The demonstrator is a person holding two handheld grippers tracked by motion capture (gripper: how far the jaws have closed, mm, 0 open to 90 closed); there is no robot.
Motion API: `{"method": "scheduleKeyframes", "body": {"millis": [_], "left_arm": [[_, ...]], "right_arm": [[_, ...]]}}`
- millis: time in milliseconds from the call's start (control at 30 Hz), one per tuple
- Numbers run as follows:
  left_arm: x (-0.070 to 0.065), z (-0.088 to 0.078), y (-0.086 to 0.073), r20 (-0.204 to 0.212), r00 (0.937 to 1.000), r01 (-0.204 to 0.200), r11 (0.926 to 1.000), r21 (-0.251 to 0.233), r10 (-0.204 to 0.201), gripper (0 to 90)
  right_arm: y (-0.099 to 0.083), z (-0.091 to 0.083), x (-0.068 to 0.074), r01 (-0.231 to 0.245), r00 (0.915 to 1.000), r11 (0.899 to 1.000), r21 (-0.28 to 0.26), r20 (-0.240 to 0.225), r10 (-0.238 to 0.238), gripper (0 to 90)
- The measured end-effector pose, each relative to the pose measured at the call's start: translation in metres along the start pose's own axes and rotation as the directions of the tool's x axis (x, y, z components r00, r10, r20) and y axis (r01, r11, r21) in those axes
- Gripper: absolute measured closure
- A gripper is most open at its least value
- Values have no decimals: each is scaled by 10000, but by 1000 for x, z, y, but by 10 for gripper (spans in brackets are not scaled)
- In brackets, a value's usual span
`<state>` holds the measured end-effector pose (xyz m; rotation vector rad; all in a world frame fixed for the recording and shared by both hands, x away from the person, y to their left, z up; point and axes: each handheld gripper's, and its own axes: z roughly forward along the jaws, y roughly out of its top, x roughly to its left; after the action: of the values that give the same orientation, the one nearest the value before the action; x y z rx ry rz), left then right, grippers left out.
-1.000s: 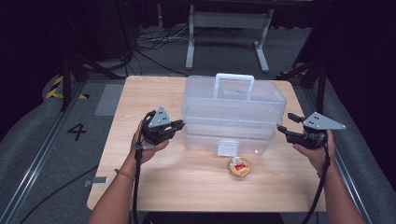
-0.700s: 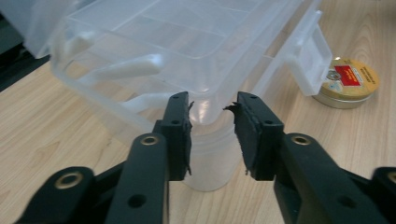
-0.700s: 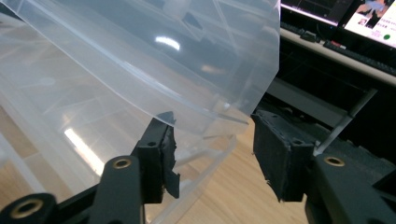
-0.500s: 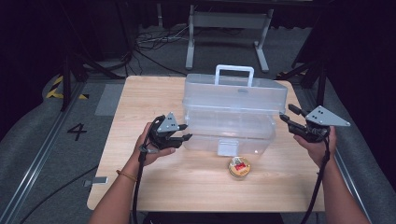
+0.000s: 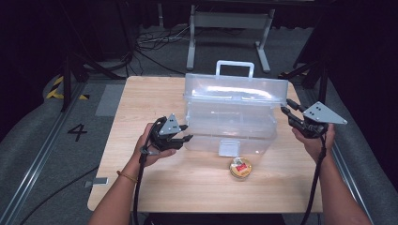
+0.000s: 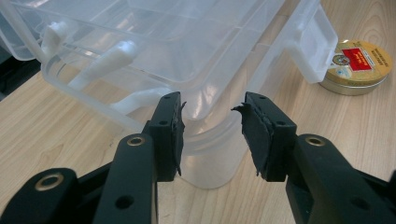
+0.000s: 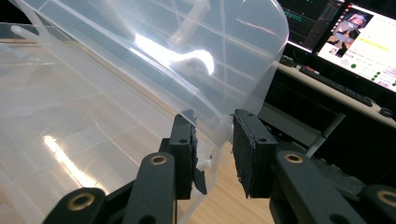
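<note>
A clear plastic storage box [image 5: 230, 129] with a handled lid [image 5: 234, 89] stands in the middle of the wooden table [image 5: 141, 103]. My left gripper [image 5: 187, 132] is at the box's front left corner. Its jaws have just been opening and now stand open with the corner of the box [image 6: 210, 46] between them; my left gripper [image 6: 210, 116] does not touch it. My right gripper [image 5: 286, 105] is at the lid's right end. Its jaws have just been closing, and my right gripper [image 7: 212, 126] is shut on the lid's corner [image 7: 140, 60], which is tilted up off the box.
A small round gold tin [image 5: 240, 168] with a red label lies on the table just in front of the box's front latch [image 5: 229, 148]; the same tin [image 6: 357, 65] shows beyond my left jaws. Monitors [image 7: 355, 42] stand past the table's right side. A metal stand [image 5: 227, 21] and cables lie behind.
The lid and its handle have tipped upward as my right gripper rose and its jaws narrowed on the lid. My left gripper's jaws have spread apart at the box's corner.
</note>
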<state>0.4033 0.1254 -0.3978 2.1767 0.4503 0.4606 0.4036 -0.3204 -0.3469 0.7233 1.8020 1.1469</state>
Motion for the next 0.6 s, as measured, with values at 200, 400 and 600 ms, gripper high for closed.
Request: {"method": "scheduleKeyframes", "body": {"millis": [200,400,600], "left_arm": [[-9,-1,7,271,9983,-519,9987,-4,519,592],[-16,17,17,349,9948,-976,9941,470,960,566],[-15,29,21,705,9911,-1194,9878,1003,1127,568]], "right_arm": [[6,5,-2,-60,9996,10000,-34,267,61,719],[12,9,-3,-99,9986,9999,-18,515,99,730],[19,13,-6,-226,9979,9997,71,609,221,736]]}}
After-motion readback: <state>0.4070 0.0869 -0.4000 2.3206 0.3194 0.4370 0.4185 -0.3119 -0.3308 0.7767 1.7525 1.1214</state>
